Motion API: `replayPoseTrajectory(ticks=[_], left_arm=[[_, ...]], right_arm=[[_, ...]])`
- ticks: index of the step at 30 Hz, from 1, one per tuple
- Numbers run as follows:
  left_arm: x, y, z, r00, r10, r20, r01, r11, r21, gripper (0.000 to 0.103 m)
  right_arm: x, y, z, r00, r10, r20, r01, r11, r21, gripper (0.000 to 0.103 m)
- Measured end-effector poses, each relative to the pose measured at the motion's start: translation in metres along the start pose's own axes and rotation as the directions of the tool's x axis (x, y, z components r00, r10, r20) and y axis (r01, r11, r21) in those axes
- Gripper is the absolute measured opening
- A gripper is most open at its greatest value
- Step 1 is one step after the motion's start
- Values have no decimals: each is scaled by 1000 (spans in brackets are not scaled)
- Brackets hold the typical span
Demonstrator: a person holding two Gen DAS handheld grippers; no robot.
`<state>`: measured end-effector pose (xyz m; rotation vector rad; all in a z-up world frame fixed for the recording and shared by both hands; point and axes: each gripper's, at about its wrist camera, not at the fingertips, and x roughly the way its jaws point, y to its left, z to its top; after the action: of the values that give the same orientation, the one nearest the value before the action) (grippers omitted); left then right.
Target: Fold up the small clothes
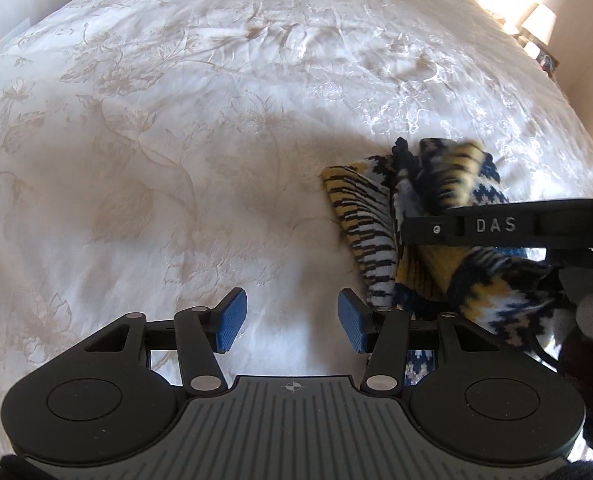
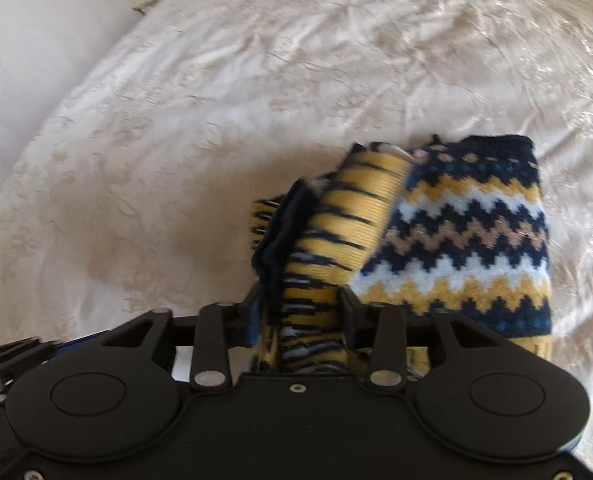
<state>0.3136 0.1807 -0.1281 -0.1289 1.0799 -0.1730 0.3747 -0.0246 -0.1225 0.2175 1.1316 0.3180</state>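
The right gripper (image 2: pixel 300 316) has its black jaws on both sides of a bunched strip of the small knitted garment in navy, yellow, white and tan zigzag wool (image 2: pixel 468 240); the knit fills the gap between them, but I cannot tell if the pads press it or only stand beside it. The left gripper (image 1: pixel 292 320) is spread, its blue ribbed pads (image 1: pixel 230 320) are apart and hold nothing, and only bedcover shows between them. In the left wrist view the garment lies at the right of the frame, just beside the right pad, and the black body of the right gripper crosses over it. In the right wrist view the garment is in the lower right: one flat part with the zigzag side up, and next to it a turned part that shows the striped inner side. I judge that the folding is begun but not finished: the piece is partly doubled and crumpled, its edges are not in line, and it needs to be flattened and folded again. The cream bedcover with a pale flower pattern (image 1: pixel 176 120) gives much free room above and to the left in both views. The bed's edge and a white wall (image 2: pixel 24 60) are at the upper left of the right wrist view, well apart from the garment, so I expect no obstacle there.
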Motion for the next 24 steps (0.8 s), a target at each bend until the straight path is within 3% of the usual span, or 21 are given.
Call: replayPoseTrajectory(ticks=[3,8,13,17,22,23,24], left_arm=[[-1,-2,3,1000,-6,3,6,1000,-6,50],[-4,-9,18,999,-25,22,25,1000,12,50],[-10,-28,47,994,-82,70,80,996,28,50],[-8,-55,67,986,-138,96,129,987,98,50],[20,-86,73,982,-189,-12,187,960,209,50],[27,-92,72,982,-184,-36,187,953,237,50],[33,-97,70,983,-176,-57,184,944,273,50]], right_arm=[[-8,1,-2,992,120,30,-120,993,1,51],[-42,-18,-4,981,142,131,-151,987,58,51],[-70,-42,-17,986,63,153,-72,996,49,51],[-82,-44,-42,990,12,140,-10,1000,-19,51],[-86,-41,-77,996,-3,89,16,989,-149,51],[-85,-38,-84,997,-2,80,17,982,-186,52],[-85,-33,-91,997,-2,75,19,973,-231,60]])
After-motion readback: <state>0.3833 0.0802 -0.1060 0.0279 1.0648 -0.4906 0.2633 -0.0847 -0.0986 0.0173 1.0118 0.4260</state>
